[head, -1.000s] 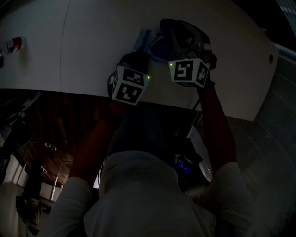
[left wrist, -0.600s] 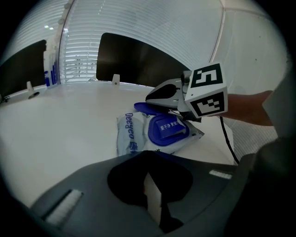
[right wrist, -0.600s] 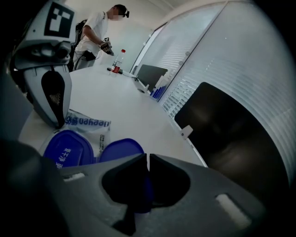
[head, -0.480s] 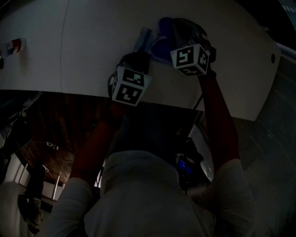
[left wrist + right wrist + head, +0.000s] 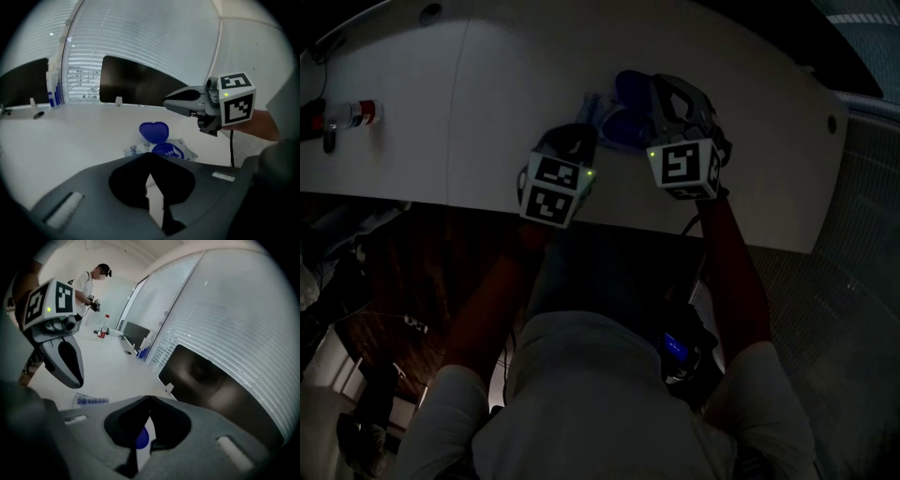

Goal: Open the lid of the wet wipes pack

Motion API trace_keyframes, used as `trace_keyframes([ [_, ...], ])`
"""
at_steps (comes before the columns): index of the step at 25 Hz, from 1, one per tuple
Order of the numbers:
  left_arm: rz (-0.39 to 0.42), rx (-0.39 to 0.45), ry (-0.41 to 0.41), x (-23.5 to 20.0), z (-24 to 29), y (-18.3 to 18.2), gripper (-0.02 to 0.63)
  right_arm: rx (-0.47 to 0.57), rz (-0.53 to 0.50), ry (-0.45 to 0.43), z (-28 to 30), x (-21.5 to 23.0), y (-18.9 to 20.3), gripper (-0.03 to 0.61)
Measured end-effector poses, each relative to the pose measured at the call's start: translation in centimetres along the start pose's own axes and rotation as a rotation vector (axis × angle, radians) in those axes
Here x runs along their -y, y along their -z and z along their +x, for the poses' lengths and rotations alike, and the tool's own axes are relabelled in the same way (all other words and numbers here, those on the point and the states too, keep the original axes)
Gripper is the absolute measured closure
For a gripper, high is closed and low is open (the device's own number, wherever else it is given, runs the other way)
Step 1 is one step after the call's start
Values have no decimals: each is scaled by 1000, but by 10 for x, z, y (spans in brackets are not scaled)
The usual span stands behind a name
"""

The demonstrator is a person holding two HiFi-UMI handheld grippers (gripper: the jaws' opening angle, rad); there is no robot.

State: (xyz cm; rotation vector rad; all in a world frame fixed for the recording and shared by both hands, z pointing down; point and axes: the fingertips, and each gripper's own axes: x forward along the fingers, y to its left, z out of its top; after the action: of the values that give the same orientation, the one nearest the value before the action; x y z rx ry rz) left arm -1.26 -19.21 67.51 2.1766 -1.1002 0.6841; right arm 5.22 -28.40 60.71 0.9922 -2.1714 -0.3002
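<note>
The wet wipes pack (image 5: 180,149) lies flat on the white table (image 5: 487,94). Its blue lid (image 5: 154,131) stands open and upright above the blue rim of the opening. In the head view the pack (image 5: 605,117) shows dimly between the two grippers. My left gripper (image 5: 150,157) hovers above and short of the pack, shut, holding nothing. My right gripper (image 5: 185,99) hangs in the air to the pack's right. Its jaws have just been closing and now meet empty (image 5: 149,401). A blue patch of the lid (image 5: 142,439) shows below them.
A red-capped bottle (image 5: 347,114) lies at the table's far left. Another person (image 5: 89,284) stands beyond the table's far end, near a bottle (image 5: 101,326). Blinds and a dark window panel (image 5: 136,84) back the table. The near table edge (image 5: 609,225) runs under both grippers.
Both grippers have lifted away from the pack. The right one first reached farther over the pack, then drew back toward the near edge. The head view has shifted slightly.
</note>
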Motion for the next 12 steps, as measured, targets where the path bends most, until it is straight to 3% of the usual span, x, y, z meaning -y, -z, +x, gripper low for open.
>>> trace_keyframes([
  [12, 64, 235, -1, 49, -86, -111, 611, 166, 136, 108, -114, 34, -94, 577],
])
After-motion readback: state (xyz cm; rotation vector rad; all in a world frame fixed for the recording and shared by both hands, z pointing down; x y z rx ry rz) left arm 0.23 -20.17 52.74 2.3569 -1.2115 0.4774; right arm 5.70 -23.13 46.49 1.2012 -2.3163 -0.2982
